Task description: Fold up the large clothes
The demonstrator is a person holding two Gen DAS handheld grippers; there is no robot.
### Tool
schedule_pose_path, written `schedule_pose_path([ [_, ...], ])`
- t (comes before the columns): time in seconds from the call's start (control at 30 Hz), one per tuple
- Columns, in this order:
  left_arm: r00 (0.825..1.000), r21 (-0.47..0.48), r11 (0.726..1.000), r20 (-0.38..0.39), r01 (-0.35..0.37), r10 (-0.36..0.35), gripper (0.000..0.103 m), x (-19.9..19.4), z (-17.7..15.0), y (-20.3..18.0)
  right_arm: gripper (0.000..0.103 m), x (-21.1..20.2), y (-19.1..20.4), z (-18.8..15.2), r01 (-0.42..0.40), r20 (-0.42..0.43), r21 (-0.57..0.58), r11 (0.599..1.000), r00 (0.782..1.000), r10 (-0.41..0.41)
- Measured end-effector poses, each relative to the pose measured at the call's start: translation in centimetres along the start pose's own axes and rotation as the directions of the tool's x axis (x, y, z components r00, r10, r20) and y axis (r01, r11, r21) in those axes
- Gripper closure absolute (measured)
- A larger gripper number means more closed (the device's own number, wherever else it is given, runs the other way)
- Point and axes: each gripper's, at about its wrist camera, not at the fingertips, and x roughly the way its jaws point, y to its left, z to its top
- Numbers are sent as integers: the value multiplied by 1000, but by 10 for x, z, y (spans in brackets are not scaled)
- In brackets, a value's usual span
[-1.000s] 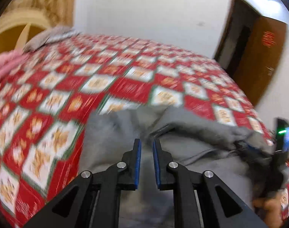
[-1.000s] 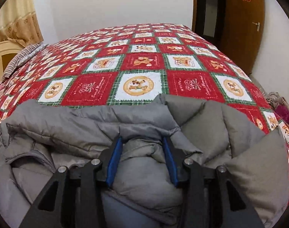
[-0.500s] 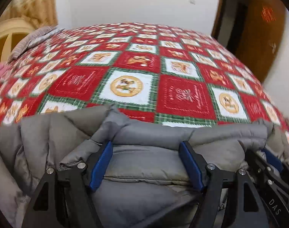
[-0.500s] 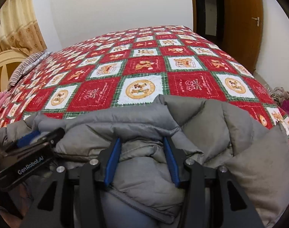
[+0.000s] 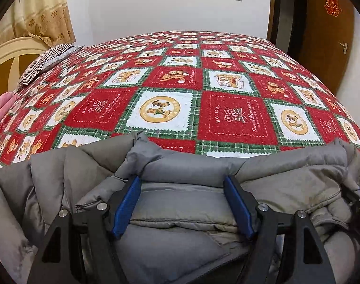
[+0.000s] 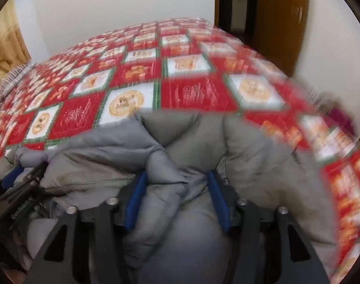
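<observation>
A grey puffer jacket [image 5: 184, 170] lies bunched at the near edge of a bed with a red, white and green patchwork cover [image 5: 180, 90]. My left gripper [image 5: 183, 185] is open wide, its blue pads either side of a padded fold of the jacket. In the blurred right wrist view, my right gripper [image 6: 177, 182] is open, with a thick bunch of the jacket [image 6: 170, 165] between its blue pads. The left gripper shows at the left edge of the right wrist view [image 6: 16, 189], and the right gripper at the right edge of the left wrist view [image 5: 359, 201].
A striped pillow [image 5: 45, 64] and a cream headboard [image 5: 7, 59] are at the far left, with pink fabric [image 5: 2, 108] beside them. A brown wooden door [image 5: 326, 35] stands at the right. A white wall is behind the bed.
My left gripper opened from nearly shut and swung round to face across the bed, over the jacket's folded edge. My right gripper opened a little wider and is moving, blurring its view.
</observation>
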Motion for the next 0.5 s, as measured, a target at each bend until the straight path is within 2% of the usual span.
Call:
schedule_pose_path([
  [0.17, 1000, -2, 1000, -1, 2, -2, 29, 0, 0, -3, 44, 3, 12, -1, 64, 18, -48, 997, 998, -63],
  [0.3, 1000, -9, 1000, -1, 23, -23, 29, 0, 1, -2, 43, 2, 9, -1, 46, 27, -36, 998, 999, -45],
  [0.4, 996, -6, 997, -50, 79, -79, 29, -15, 4, 6, 45, -20, -3, 1, 13, 26, 11, 1000, 1000, -13],
  [0.5, 988, 8, 988, 38, 151, -152, 29, -77, -3, 16, 43, -94, -20, -9, -24, 198, 73, 997, 980, 10],
])
